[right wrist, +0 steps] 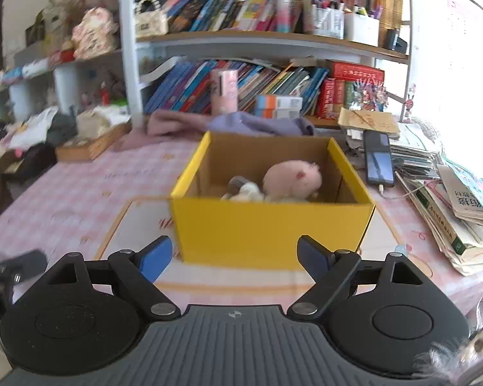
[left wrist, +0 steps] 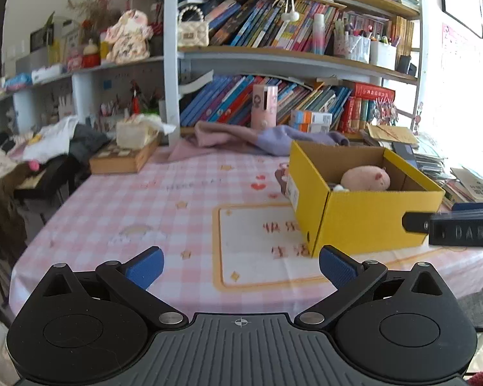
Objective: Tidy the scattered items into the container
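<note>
A yellow cardboard box (right wrist: 270,225) stands on the pink checked tablecloth (right wrist: 90,189), directly ahead of my right gripper (right wrist: 233,255). Inside it lie a pink plush pig (right wrist: 291,178) and some small grey and white toys (right wrist: 244,189). The right gripper's blue pads are wide apart with nothing between them, just short of the box's near wall. My left gripper (left wrist: 241,268) is open and empty too, over the tablecloth to the left of the box (left wrist: 354,222). The plush pig (left wrist: 365,178) shows over the box's rim there. The right gripper's black finger (left wrist: 450,226) pokes in from the right edge.
A bookshelf (left wrist: 273,54) full of books backs the table. Pink and purple cloth (left wrist: 257,136) lies behind the box. A phone (right wrist: 378,160) and a pile of books and papers (right wrist: 450,212) crowd the right side. A wooden tray with a tissue pack (left wrist: 125,151) sits far left.
</note>
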`<state>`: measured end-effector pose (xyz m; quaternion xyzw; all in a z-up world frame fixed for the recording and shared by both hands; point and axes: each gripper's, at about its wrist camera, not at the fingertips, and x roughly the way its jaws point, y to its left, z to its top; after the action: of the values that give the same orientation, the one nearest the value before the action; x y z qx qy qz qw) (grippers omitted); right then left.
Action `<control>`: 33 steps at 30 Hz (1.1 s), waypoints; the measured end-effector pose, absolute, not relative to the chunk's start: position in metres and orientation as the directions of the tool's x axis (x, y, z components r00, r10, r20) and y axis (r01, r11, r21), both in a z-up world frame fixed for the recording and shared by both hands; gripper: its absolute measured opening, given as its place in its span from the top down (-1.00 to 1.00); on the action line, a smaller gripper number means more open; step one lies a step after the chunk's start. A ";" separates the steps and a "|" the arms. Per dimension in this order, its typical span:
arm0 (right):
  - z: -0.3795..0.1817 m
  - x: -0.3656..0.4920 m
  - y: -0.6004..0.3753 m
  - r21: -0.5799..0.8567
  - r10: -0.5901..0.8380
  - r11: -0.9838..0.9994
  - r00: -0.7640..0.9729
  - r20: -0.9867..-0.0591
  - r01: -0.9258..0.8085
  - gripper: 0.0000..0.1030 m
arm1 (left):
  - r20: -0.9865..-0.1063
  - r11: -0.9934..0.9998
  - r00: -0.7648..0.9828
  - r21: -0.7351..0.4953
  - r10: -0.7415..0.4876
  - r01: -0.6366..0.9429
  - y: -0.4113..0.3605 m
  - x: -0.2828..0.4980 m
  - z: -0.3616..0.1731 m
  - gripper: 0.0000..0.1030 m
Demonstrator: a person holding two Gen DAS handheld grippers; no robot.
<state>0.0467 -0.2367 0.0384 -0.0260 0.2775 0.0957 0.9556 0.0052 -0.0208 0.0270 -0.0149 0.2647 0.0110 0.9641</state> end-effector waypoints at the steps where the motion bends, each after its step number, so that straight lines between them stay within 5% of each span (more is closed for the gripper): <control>1: 0.037 0.040 -0.233 -0.004 0.170 0.979 0.827 -0.536 -0.204 -0.69 | -0.515 0.999 0.857 -0.026 0.013 -0.030 -0.018 0.002 0.026 -1.00; 33: 0.019 -0.001 -0.207 0.010 0.181 0.974 0.756 -0.629 -0.225 -0.96 | -0.603 0.998 0.798 -0.035 0.020 -0.051 0.002 -0.026 0.009 -1.00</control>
<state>-0.0009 -0.2067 0.0192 -0.0329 0.3321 0.1084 0.9364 -0.0263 0.0024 0.0094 -0.0248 0.3175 0.0188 0.9478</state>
